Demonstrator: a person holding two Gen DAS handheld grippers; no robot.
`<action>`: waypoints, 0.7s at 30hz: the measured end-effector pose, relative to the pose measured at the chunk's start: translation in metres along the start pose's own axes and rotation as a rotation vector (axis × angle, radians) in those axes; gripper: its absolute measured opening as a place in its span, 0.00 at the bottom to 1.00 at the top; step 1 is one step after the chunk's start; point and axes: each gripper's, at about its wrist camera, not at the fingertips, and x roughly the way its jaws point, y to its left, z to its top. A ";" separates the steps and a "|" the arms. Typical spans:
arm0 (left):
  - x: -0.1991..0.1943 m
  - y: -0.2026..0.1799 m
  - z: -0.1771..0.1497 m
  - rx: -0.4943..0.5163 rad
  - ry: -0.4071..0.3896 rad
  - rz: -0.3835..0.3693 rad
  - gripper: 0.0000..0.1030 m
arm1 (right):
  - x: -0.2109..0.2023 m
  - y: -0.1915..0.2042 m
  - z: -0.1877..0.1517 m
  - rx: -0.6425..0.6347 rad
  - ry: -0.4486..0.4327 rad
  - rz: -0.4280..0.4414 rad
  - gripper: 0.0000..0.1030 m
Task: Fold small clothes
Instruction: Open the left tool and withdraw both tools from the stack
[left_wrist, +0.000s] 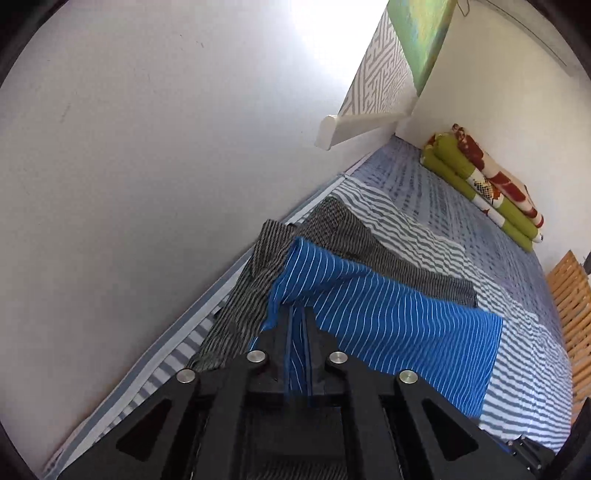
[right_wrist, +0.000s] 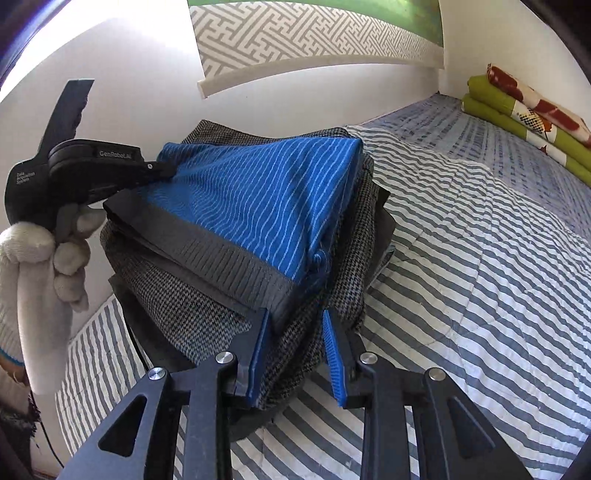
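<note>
Two tools engaged: left tool (right_wrist: 162, 170) clamped on far corner of blue striped garment (right_wrist: 251, 206); right tool (right_wrist: 295, 347) jaws apart, astride near waistband corner, not gripping. Lies atop houndstooth pile (right_wrist: 207, 314) on bed (right_wrist: 461, 258). Risk: one-sided hold, fold slumps/drags pile. Long axis approx. tool-to-tool.

My right gripper (right_wrist: 295, 325) hangs open over a pile of checked grey clothes (right_wrist: 207, 325) on a striped bedspread (right_wrist: 461, 277). On top lies a folded blue striped garment (right_wrist: 251, 206), its far corner pinched by my left gripper (right_wrist: 162, 168), held in a white-gloved hand (right_wrist: 48, 254).
</note>
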 end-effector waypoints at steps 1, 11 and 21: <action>-0.014 0.005 -0.009 0.008 0.003 -0.010 0.16 | -0.005 -0.002 -0.005 0.005 0.005 0.001 0.25; -0.108 -0.008 -0.107 0.050 0.049 0.054 0.58 | -0.097 -0.036 -0.069 0.079 0.018 0.012 0.26; -0.267 -0.087 -0.252 0.180 0.003 -0.024 0.65 | -0.224 -0.042 -0.166 0.088 -0.026 -0.043 0.29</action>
